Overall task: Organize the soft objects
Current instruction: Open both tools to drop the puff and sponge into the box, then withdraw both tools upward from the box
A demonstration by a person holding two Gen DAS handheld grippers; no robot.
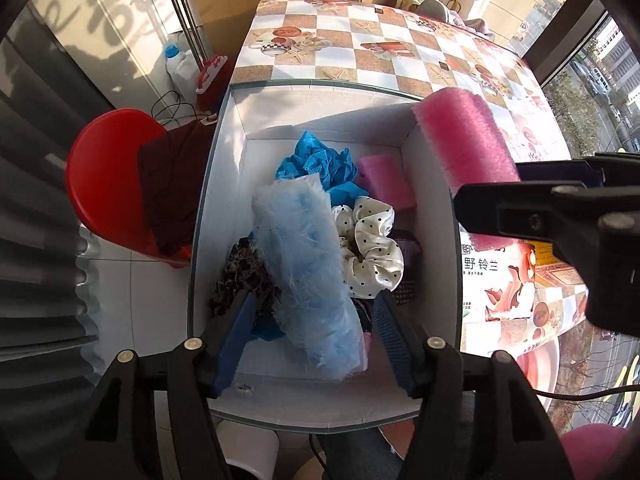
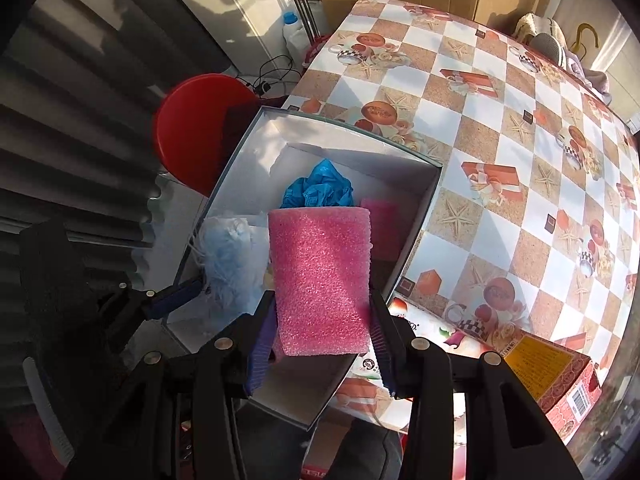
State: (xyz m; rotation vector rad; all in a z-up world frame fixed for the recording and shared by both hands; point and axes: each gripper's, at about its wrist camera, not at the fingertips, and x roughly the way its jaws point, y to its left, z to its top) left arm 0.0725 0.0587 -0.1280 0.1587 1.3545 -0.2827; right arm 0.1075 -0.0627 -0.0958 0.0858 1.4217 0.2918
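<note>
The right tool (image 2: 322, 330) grasps light, squashy pink foam (image 2: 320, 276) by its sides; the left tool (image 1: 316, 332), at nine o'clock, stands released.

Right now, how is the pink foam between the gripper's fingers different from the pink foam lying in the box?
The pink foam block stands between the right gripper fingers, above the white box; the other pink foam piece lies on the box floor beside blue cloth. The first is fully visible; the second is partly hidden. Both are pink and spongy.
</note>
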